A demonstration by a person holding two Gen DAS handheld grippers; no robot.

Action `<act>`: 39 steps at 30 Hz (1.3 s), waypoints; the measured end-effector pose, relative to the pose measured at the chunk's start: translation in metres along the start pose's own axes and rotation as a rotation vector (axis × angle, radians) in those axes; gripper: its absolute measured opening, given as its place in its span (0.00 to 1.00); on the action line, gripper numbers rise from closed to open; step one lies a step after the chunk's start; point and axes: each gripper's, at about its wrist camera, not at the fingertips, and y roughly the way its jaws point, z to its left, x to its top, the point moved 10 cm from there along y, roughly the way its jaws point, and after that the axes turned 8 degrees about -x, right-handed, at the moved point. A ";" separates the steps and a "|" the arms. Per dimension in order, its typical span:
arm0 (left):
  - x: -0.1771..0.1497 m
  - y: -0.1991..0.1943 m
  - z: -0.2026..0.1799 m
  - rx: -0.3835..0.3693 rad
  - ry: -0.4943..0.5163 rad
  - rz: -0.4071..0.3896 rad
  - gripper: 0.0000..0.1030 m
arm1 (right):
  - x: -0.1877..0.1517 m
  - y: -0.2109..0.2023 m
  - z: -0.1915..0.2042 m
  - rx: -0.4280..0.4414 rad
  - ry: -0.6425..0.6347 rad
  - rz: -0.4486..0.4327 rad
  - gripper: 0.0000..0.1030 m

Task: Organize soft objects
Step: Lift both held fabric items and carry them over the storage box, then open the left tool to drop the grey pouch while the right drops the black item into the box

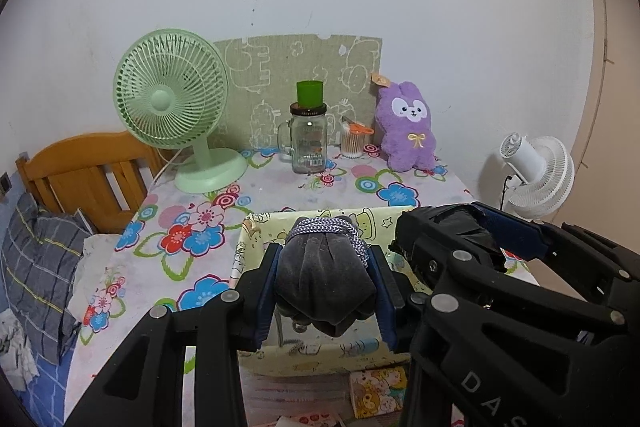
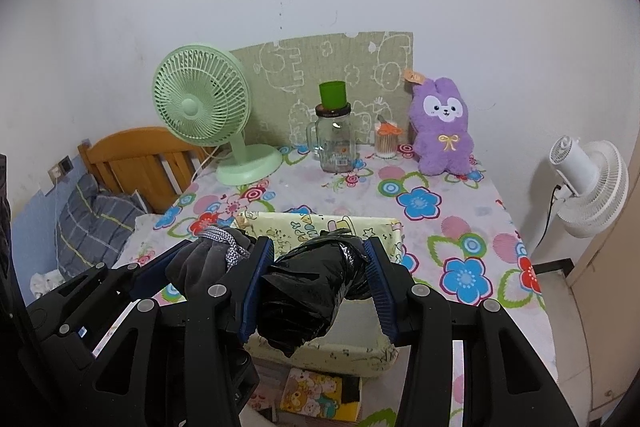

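My left gripper (image 1: 325,254) is shut on a grey velvet pouch (image 1: 324,283) tied with a grey-white cord, held over a pale yellow cartoon-print box (image 1: 256,227). My right gripper (image 2: 320,247) is shut on a crumpled black plastic bundle (image 2: 308,291) above the same yellow box (image 2: 380,227). The two grippers hang side by side: the right gripper (image 1: 472,227) shows at the right of the left wrist view, and the grey pouch (image 2: 204,267) at the left of the right wrist view. A purple plush rabbit (image 1: 406,127) sits upright at the table's back right.
On the flower-print tablecloth (image 1: 192,227) stand a green desk fan (image 1: 172,107), a glass mug jar (image 1: 308,143) with a green cup on top, and a cotton-swab jar (image 1: 354,143). A white fan (image 1: 536,175) stands right of the table; a wooden headboard (image 1: 80,175) and pillow lie left.
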 end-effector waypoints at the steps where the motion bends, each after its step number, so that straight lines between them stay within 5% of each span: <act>1: 0.000 0.003 0.001 0.000 -0.002 0.004 0.42 | 0.000 0.004 0.000 0.003 0.001 0.006 0.49; 16: -0.013 0.051 0.019 0.000 -0.035 0.099 0.48 | -0.004 0.055 0.004 0.020 0.005 0.074 0.49; 23: -0.020 0.062 0.025 0.012 -0.045 0.127 0.74 | -0.005 0.073 0.007 0.023 0.002 0.094 0.49; 29: -0.024 0.069 0.029 0.018 -0.052 0.150 0.75 | -0.008 0.085 0.009 0.025 0.000 0.120 0.51; 36: -0.024 0.072 0.032 0.016 -0.054 0.152 0.77 | -0.008 0.092 0.011 0.031 0.002 0.121 0.74; 39: -0.024 0.073 0.032 0.017 -0.055 0.155 0.78 | -0.008 0.093 0.010 0.029 0.002 0.122 0.75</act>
